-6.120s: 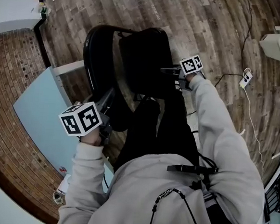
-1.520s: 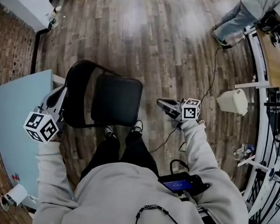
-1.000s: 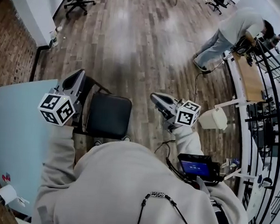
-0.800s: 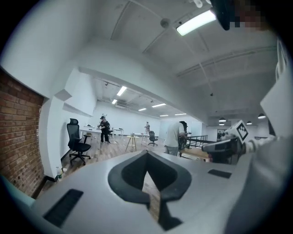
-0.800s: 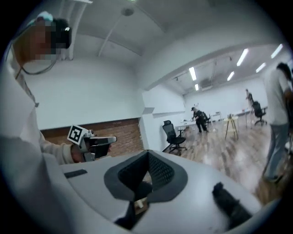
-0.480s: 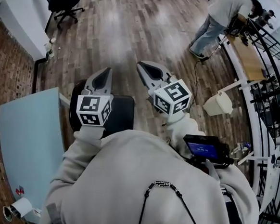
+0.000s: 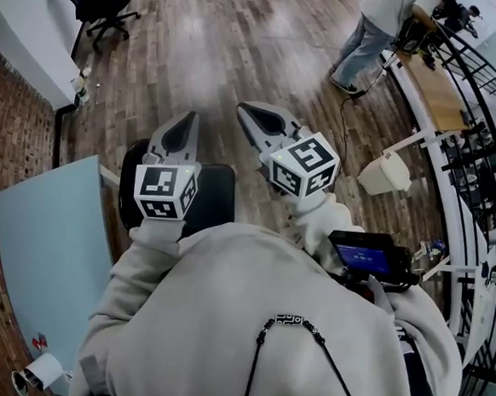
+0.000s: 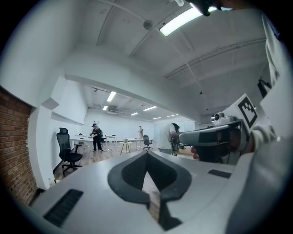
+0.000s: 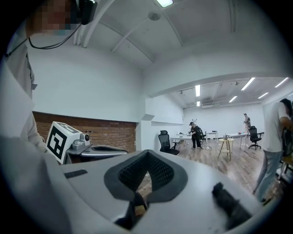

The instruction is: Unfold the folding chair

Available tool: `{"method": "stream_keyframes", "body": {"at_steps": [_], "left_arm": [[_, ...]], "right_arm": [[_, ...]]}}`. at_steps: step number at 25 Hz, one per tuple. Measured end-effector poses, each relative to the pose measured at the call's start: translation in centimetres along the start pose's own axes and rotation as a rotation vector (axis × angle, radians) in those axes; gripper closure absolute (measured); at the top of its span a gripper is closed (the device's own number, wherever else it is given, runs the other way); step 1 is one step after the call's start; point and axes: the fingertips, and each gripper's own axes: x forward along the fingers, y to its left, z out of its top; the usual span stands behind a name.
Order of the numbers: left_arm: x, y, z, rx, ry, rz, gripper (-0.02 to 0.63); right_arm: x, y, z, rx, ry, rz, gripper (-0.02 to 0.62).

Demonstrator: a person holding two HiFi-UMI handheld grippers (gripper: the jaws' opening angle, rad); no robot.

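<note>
At the wearer's nine o'clock lies a pale blue tabletop, and hard against its edge stands the folding chair, low down at about twelve o'clock. Its dark seat faces flat upward, with the curved back frame on the table side. From here it looks opened out and standing on its own, so the job seems as good as done.

That would explain the hands. The left gripper hovers above the chair, clear of it and pointing level across the room, its claw pinched fully together with nothing in it. Just beside it, towards one o'clock, the right gripper is held much the same: claw closed tight, empty, aimed outward over the wooden floor. Both read as parked away from the work rather than reaching for anything.

A small lit screen is strapped on the right forearm. Further out at two o'clock sits a white bin. Beyond it, another person stands at a bench, well apart.
</note>
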Motion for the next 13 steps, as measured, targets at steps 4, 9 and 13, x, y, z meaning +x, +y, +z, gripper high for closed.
{"method": "stream_keyframes", "body": {"at_steps": [4,9,13], "left_arm": [[0.37,-0.45,0.34,0.000,-0.002,-0.024,0.603],[0.55,-0.80,0.53,0.006,-0.007,-0.032,0.604],[0.55,-0.79,0.68,0.005,-0.011,-0.030,0.603]], "right_arm": [[0.06,-0.09,0.15,-0.008,-0.002,-0.003,0.589],[-0.04,-0.31,-0.08,-0.004,-0.003,-0.003,0.589],[-0.12,-0.43,0.05,-0.006,-0.008,-0.001,0.589]]}}
